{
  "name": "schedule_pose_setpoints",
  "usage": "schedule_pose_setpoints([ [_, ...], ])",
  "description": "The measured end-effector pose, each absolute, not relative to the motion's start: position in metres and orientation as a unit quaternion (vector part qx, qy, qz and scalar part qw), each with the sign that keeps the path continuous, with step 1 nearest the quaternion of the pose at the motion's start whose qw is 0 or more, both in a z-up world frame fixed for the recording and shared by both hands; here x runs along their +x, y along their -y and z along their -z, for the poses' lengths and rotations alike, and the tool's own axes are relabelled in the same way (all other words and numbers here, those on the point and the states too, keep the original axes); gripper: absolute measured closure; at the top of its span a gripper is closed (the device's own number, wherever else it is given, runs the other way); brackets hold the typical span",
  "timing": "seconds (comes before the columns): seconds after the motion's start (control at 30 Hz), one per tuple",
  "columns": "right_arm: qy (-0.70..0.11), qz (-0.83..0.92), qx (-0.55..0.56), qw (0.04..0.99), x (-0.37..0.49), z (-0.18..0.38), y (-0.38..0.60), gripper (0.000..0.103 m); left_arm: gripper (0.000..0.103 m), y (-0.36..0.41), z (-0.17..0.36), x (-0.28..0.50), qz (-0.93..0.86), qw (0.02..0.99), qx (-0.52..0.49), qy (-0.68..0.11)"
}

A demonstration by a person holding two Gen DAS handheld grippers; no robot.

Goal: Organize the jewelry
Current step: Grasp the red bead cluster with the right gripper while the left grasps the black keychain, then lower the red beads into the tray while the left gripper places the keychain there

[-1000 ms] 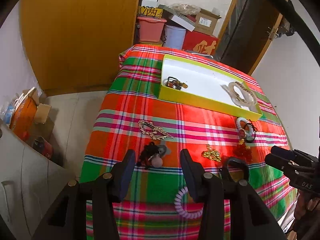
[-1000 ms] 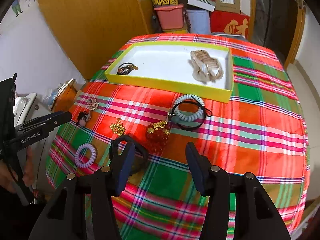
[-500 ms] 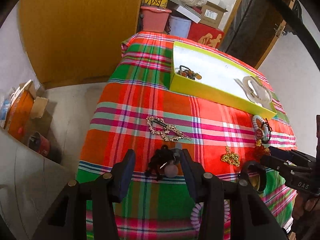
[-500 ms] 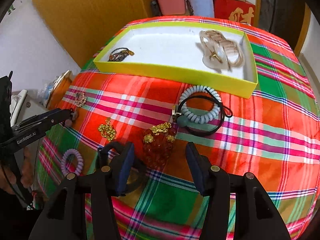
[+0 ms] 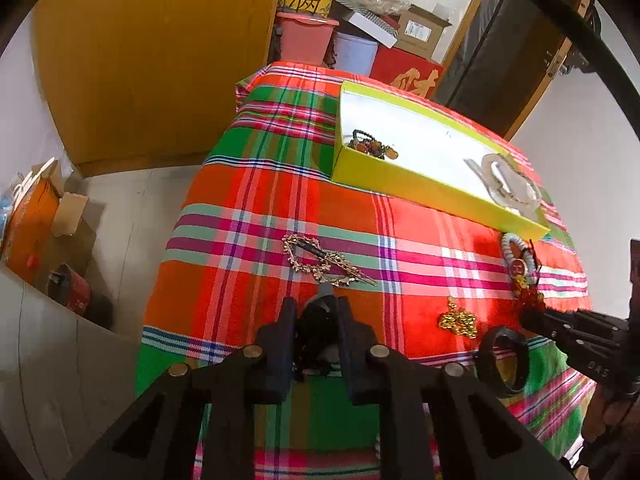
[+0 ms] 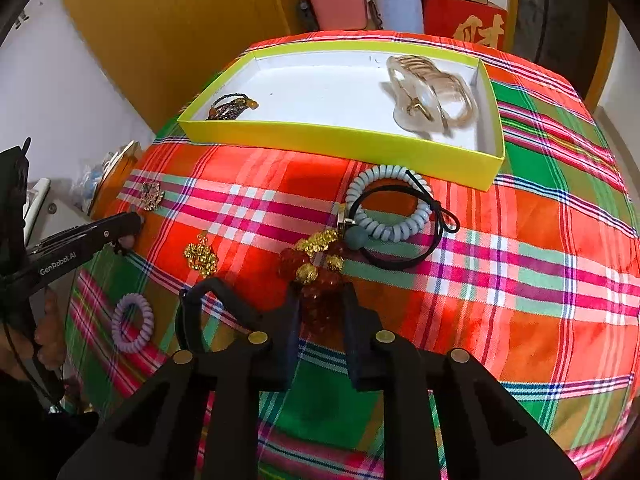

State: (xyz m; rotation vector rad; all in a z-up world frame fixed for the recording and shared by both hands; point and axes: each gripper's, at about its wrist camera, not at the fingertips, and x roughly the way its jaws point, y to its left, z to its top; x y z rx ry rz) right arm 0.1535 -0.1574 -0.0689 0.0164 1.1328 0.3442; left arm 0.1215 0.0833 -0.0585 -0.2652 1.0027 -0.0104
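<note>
On the plaid cloth, my left gripper (image 5: 316, 312) is closing its jaws, and the pads press on a black hair tie with a grey bead (image 5: 318, 328). A gold filigree hair clip (image 5: 324, 264) lies just beyond it. My right gripper (image 6: 320, 300) is closing too, pads pressed on a red bead bracelet with gold charms (image 6: 316, 268). The yellow tray (image 6: 340, 142) farther back holds a dark bead bracelet (image 6: 230, 106) and a clear hair claw (image 6: 432, 96). The left gripper (image 6: 132, 224) also shows at the left edge of the right wrist view.
Loose on the cloth are a pale blue spiral tie (image 6: 392, 204) with a black elastic (image 6: 400, 262), a gold chain (image 6: 200, 258), a lilac spiral tie (image 6: 132, 328) and a black band (image 5: 504, 360). Boxes and bins (image 6: 340, 4) stand behind the table. The cloth drops off at the left.
Both grippers sank towards the cloth. Their jaws, apart half a second ago, have come together: the left on the black hair tie, the right on the red bead bracelet.
</note>
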Motion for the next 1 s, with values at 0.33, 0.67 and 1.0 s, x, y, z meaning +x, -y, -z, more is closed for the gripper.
schedule_pose_setpoints([
  [0.33,-0.521,-0.161,0.016,0.838,0.133,0.056,0.17,0.093,0.085,-0.089,0.027,0.102,0.02,0.88,-0.154,-0.449],
  [0.67,-0.484,-0.168,0.032,0.858,0.109,0.021,0.181,0.093,0.085,-0.071,-0.011,0.08,0.036,0.895,-0.139,-0.421],
  [1.0,-0.462,-0.167,0.035,0.87,0.092,-0.001,0.189,0.093,0.085,-0.046,-0.026,0.067,0.058,0.9,-0.126,-0.414],
])
